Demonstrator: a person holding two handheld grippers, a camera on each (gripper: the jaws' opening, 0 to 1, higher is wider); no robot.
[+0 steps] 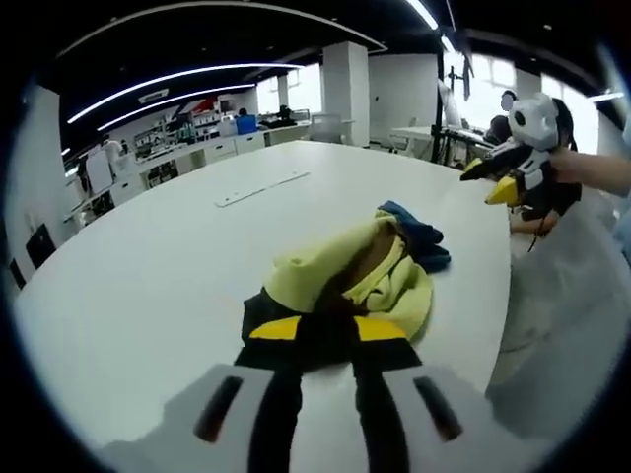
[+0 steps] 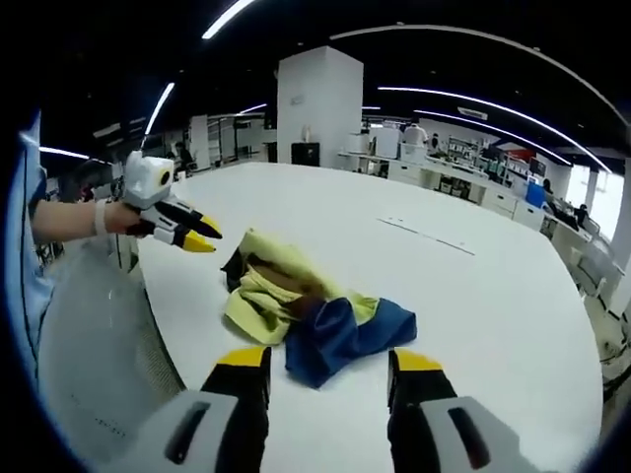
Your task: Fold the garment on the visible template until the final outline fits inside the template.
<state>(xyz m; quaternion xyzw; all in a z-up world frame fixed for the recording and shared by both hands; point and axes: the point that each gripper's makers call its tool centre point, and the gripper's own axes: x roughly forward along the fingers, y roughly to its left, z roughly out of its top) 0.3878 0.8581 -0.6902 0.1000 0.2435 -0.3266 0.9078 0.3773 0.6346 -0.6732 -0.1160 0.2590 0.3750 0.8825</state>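
Garment (image 2: pixel 306 315), yellow and blue, is lying crumpled in a heap near the table (image 2: pixel 473 296) edge with no fold begun and no template discernible, while the left gripper (image 1: pixel 317 330) and right gripper (image 2: pixel 325 365) are hovering with fingers parted, gripping nothing.

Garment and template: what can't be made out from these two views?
- Template: no outline can be made out on the white table in either view.
- Garment: crumpled yellow and blue heap, type and far side hidden by its own folds.
- Garment's near edge in the left gripper view: covered by the left gripper.
- Flat strip on the table: too small to identify.
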